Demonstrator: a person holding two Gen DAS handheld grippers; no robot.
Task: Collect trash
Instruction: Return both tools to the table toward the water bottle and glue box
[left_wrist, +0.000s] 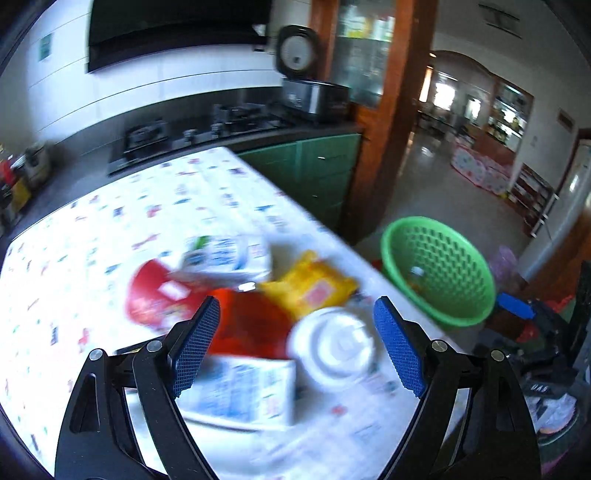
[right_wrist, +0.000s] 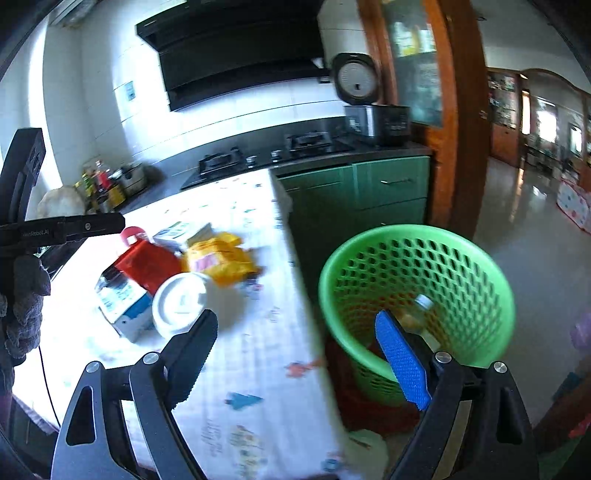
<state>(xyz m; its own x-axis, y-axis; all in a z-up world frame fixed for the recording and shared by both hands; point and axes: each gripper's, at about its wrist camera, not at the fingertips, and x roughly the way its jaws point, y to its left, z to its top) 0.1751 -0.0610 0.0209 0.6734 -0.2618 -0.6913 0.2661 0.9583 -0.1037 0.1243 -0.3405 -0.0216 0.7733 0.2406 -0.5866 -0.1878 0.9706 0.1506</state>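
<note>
Trash lies heaped on the patterned tablecloth (left_wrist: 110, 221): a white cup lid (left_wrist: 332, 343), a yellow packet (left_wrist: 314, 284), a red packet (left_wrist: 159, 295), an orange-red bag (left_wrist: 251, 325) and two blue-and-white cartons (left_wrist: 240, 391). My left gripper (left_wrist: 299, 332) hovers open over this heap, holding nothing. A green mesh basket (right_wrist: 417, 266) stands on the floor beside the table edge, with a bottle (right_wrist: 419, 314) inside. My right gripper (right_wrist: 295, 332) is open and empty, straddling the table edge and the basket's near rim. The heap (right_wrist: 177, 273) lies to its left.
A black counter with a gas stove (right_wrist: 266, 158) and a rice cooker (right_wrist: 373, 110) runs behind the table, above green cabinets (right_wrist: 369, 192). A wooden door frame (right_wrist: 458, 147) opens onto a shiny floor. A gloved hand (right_wrist: 26, 314) holds the left gripper's body (right_wrist: 66, 229).
</note>
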